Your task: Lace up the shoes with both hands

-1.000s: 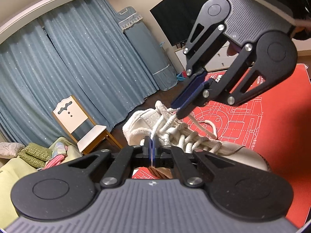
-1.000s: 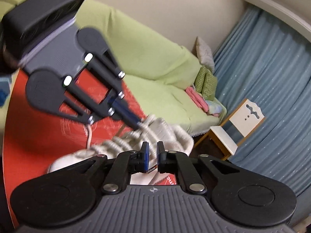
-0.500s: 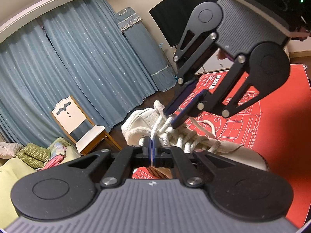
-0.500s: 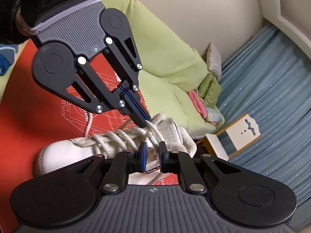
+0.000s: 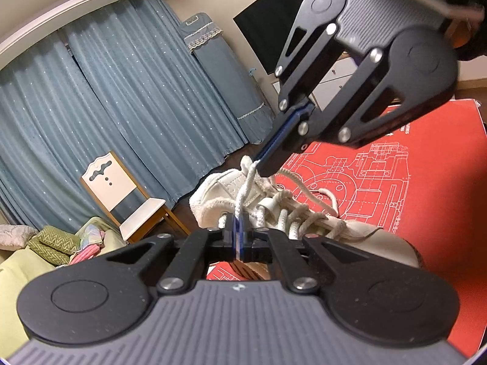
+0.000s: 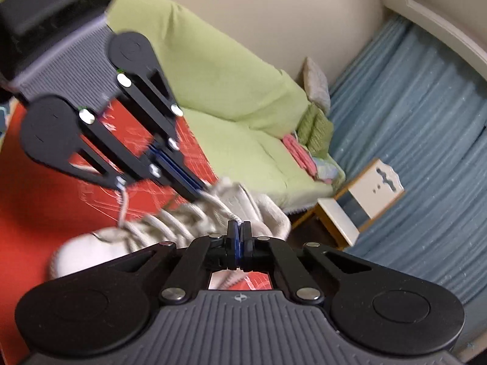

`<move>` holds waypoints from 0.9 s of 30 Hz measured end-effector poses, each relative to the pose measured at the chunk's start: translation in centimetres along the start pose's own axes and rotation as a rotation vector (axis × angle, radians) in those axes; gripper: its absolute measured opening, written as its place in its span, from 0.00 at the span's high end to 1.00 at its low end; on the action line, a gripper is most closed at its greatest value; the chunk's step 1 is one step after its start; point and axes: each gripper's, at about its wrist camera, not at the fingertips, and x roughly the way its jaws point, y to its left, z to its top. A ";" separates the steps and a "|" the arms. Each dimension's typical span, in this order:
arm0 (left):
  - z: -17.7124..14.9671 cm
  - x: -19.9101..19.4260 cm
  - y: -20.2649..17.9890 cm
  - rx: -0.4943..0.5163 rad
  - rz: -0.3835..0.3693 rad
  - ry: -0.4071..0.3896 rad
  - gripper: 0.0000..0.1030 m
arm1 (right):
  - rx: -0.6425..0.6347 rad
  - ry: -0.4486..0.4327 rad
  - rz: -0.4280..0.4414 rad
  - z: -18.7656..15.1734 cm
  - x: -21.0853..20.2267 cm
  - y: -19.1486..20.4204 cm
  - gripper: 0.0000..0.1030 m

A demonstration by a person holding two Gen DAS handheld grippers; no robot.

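Observation:
A white high-top shoe [image 5: 380, 240] with thick white laces lies on a red mat [image 5: 441, 213]. My left gripper [image 5: 238, 219] is shut on a white lace [image 5: 242, 196] that runs up from the shoe's collar. My right gripper [image 5: 261, 164] is shut on the same lace's upper end above the shoe's tongue. In the right wrist view the right gripper [image 6: 239, 228] is closed on a lace at the shoe [image 6: 91, 249] collar, and the left gripper [image 6: 202, 190] is shut at the laces. That view is motion-blurred.
A green sofa [image 6: 228, 106] with cushions stands beside the mat. A white and wood chair [image 5: 121, 194] stands by blue curtains [image 5: 121, 106]. A dark TV [image 5: 268, 24] hangs on the wall over a white cabinet.
The right gripper was open half a second ago and has closed on the lace near the shoe's collar. The left gripper stays shut on its lace. The right wrist view has swung.

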 end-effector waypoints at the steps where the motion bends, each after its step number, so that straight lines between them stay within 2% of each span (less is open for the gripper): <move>1: 0.0 0.0 0.1 -0.006 -0.001 -0.001 1.00 | 0.010 -0.011 0.012 0.3 -0.3 -0.1 1.00; 5: 0.0 -0.3 0.2 -0.024 -0.001 -0.012 1.00 | 0.048 -0.030 0.032 0.7 -1.0 -0.8 1.00; 9: 0.6 -1.3 1.2 -0.131 -0.035 -0.084 1.00 | 0.069 -0.044 0.034 0.7 -1.4 -1.3 1.00; 15: 0.7 -1.4 1.2 -0.105 -0.032 -0.062 1.00 | 0.070 -0.061 0.032 0.3 -1.5 -1.7 1.00; 19: 0.3 -2.7 1.8 -0.145 -0.003 -0.070 1.00 | 0.048 -0.048 0.031 -0.5 -2.1 -1.4 0.98; 23: -0.6 -4.2 2.0 -0.195 0.007 -0.051 0.98 | 0.099 -0.017 0.025 -1.8 -2.8 -1.6 0.94; 27: -1.6 -4.6 0.5 -0.226 -0.046 -0.009 0.98 | 0.154 0.027 0.063 -2.9 -3.0 -0.8 0.94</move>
